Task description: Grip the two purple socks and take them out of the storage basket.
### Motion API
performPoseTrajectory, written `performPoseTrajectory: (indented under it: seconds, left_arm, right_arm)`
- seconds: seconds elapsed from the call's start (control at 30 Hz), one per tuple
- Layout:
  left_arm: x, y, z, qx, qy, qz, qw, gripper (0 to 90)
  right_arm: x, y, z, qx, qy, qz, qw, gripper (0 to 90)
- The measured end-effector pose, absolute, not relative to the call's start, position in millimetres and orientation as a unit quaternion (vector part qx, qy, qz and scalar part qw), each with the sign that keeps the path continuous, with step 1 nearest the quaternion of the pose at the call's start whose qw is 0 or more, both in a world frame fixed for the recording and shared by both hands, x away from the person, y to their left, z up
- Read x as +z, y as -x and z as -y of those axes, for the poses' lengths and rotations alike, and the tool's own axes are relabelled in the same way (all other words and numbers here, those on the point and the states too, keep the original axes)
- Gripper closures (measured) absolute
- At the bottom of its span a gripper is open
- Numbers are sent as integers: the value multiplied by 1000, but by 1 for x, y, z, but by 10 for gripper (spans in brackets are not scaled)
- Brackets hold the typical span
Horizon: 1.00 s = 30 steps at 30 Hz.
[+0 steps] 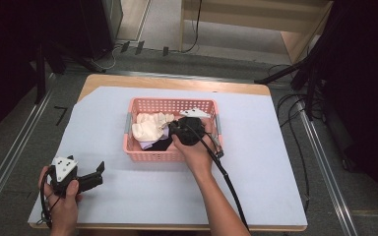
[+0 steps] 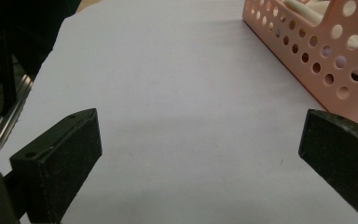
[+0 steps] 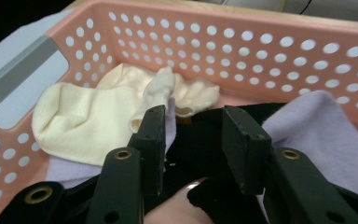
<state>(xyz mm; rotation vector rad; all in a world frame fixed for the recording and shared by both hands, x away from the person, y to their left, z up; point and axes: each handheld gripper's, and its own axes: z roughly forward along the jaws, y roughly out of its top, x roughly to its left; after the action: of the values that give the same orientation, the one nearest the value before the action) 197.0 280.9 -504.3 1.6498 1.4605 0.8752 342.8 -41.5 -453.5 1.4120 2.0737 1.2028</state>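
Observation:
A pink perforated basket (image 1: pixel 172 101) stands mid-table on a pale sheet. Inside lie a cream sock (image 3: pixel 93 121), a black cloth (image 3: pixel 191 140) and a lilac cloth (image 3: pixel 307 121). My right gripper (image 3: pixel 193 126) reaches down into the basket, jaws a little apart, with the black cloth showing in the gap just beyond the cream sock's cuff. From above, the right gripper (image 1: pixel 173 129) sits over the basket's middle, beside the cream sock (image 1: pixel 150 125). My left gripper (image 1: pixel 98 175) rests at the front left of the table, wide open and holding nothing; the left gripper (image 2: pixel 200 154) faces bare sheet, with the basket (image 2: pixel 317 51) to its right.
The pale sheet (image 1: pixel 256 147) covers most of the wooden table. A black cable (image 1: pixel 226 177) trails from the right gripper along the forearm. Metal rails run along both sides of the table, and cables lie on the floor at the right.

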Motion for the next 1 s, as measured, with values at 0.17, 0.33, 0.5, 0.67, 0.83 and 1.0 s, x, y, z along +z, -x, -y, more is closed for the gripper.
performPoseTrajectory:
  seconds: [0.17, 0.33, 0.5, 0.67, 0.83, 1.0]
  left_arm:
    - [-504, -197, -281, 342, -645, -570, 376, 1]
    - [-504, -197, -281, 342, -646, -570, 376, 1]
    - [-504, -197, -281, 342, -647, -569, 375, 4]
    - [-504, -197, -281, 341, -647, -569, 376, 4]
    - [-505, -198, -280, 341, -647, -570, 375, 4]
    - [-505, -198, -281, 341, -646, -569, 377, 4]
  right_arm:
    - [-456, -353, 30, 395, -506, -748, 167, 624]
    - [-458, -358, 22, 377, -516, -756, 142, 647]
    - [-461, -366, 14, 341, -540, -763, 97, 679]
    - [-466, -373, 9, 296, -559, -772, 59, 708]
    - [-469, -377, 5, 265, -557, -786, 38, 744]
    - [-467, -374, 7, 288, -543, -787, 54, 900]
